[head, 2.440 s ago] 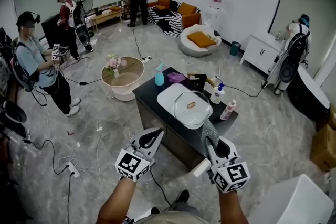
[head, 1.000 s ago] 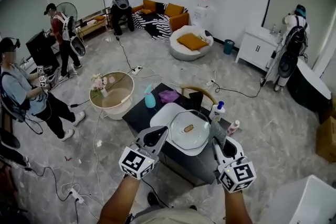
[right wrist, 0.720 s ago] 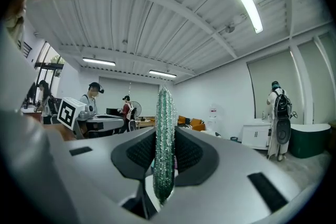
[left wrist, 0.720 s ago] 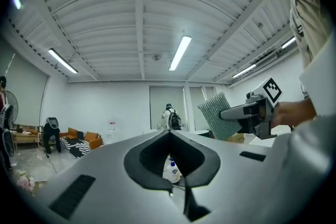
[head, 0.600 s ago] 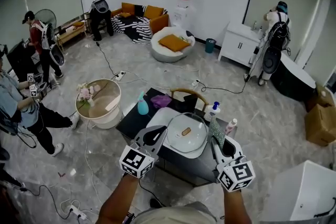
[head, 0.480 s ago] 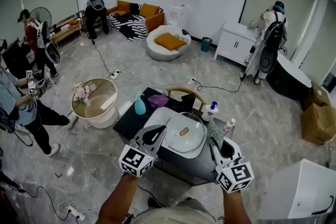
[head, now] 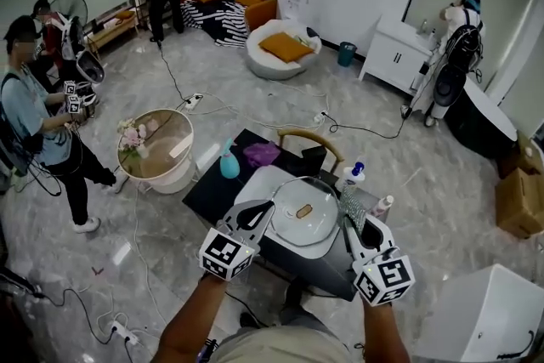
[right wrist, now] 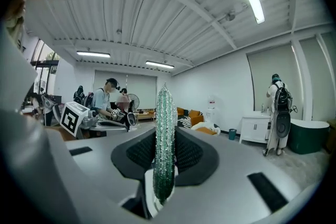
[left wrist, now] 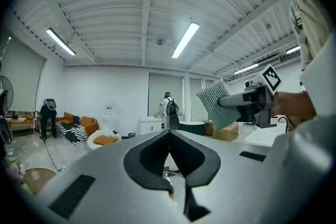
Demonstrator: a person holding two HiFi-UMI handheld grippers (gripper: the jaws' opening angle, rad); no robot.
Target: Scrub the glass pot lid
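Note:
The glass pot lid, with a brown knob on top, rests on a white tray on the dark table. My left gripper is shut and empty, its tip just off the lid's left rim; in the left gripper view its jaws meet with nothing between them. On the lid's right side, my right gripper is shut on a green sparkly scrub sponge. That sponge stands edge-on between the jaws in the right gripper view. The sponge also shows in the left gripper view.
On the table behind the lid stand a teal spray bottle, a purple cloth, a white pump bottle and a pink bottle. A wooden chair sits behind the table. A round side table with flowers stands left; cables cross the floor.
Both grippers have come forward from short of the table to either side of the lid. The sponge stays in the right gripper; the left stays shut.

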